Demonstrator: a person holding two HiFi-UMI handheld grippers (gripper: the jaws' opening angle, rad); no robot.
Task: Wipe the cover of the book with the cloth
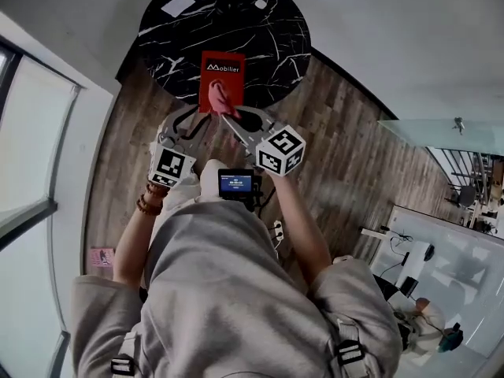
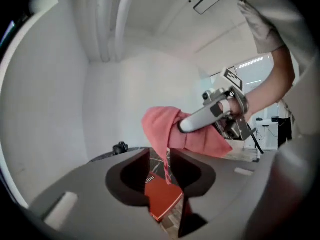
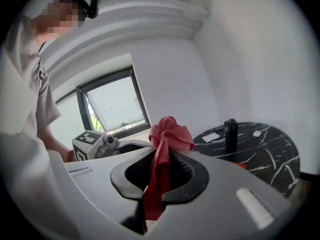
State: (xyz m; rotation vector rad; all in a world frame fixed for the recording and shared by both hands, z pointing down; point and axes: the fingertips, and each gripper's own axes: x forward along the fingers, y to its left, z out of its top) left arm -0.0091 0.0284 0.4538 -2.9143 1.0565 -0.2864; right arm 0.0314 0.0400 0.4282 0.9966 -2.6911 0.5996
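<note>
book (image 1: pixel 221 73): red cover with white lettering, lying cover up on the round black marble table (image 1: pixel 264 46). it sits at the table's lower edge, upper centre of the head view.

cloth (image 1: pixel 225 99): pink and bunched, overlapping the book's lower part in that view.

right gripper (image 3: pixel 161 156): jaws pressed together on the cloth. a crumpled knot stands above the tips and a tail runs down between the jaws.

left gripper (image 2: pixel 159 156): jaws partly spread. a thin strand of the cloth hangs in the gap, close to the jaw on the frame's right, not pinched. the book's cover shows through the gap below.

hidden or unclear:
- whether the cloth touches the cover cannot be told.
- in the head view both sets of tips crowd together over the book's lower edge and cover it.
- in the right gripper view only a red sliver of the book shows past the jaw, centre right.

room:
- bare marble lies above the book and to both sides.
- two white cards (image 1: pixel 178 5) sit near the table's upper rim.
- a dark upright object (image 3: pixel 230 134) stands on the table.
- wood floor (image 1: pixel 346 156) surrounds the table's lower side.
</note>
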